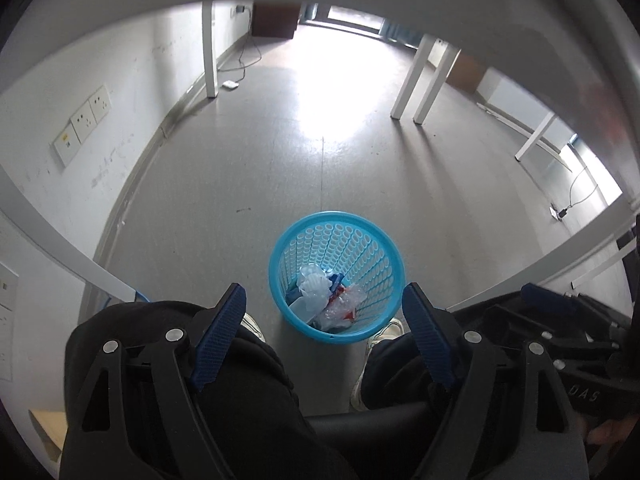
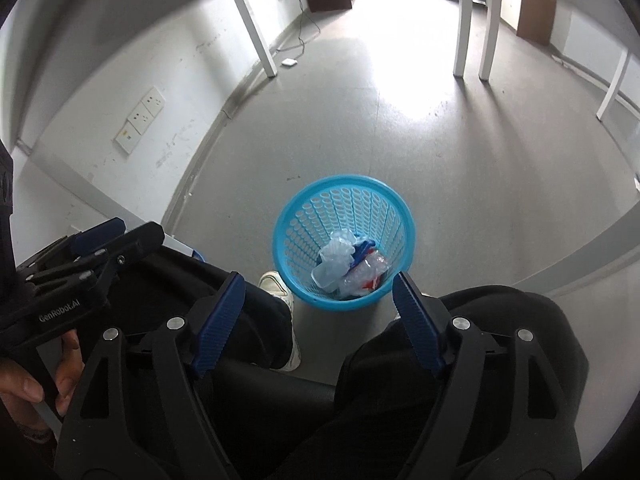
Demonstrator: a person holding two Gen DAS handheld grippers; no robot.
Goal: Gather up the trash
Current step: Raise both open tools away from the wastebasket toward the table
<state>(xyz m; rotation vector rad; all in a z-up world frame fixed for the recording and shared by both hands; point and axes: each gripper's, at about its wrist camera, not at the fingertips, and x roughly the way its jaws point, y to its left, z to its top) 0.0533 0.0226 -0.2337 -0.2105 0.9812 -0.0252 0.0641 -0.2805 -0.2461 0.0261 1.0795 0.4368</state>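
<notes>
Hovering over basket, left gripper jaws apart, empty.

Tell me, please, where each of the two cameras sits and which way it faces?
Left wrist view: on the left tool, facing steeply down at the blue basket of trash on the floor; dark trouser legs, pale shoes and the right tool at right show.
Right wrist view: on the right tool, facing steeply down at the same basket; legs, one shoe and the left hand holding the left tool show.
Shared: basket, trash, floor, wall sockets, white table legs. Both tools stand open and empty.
</notes>
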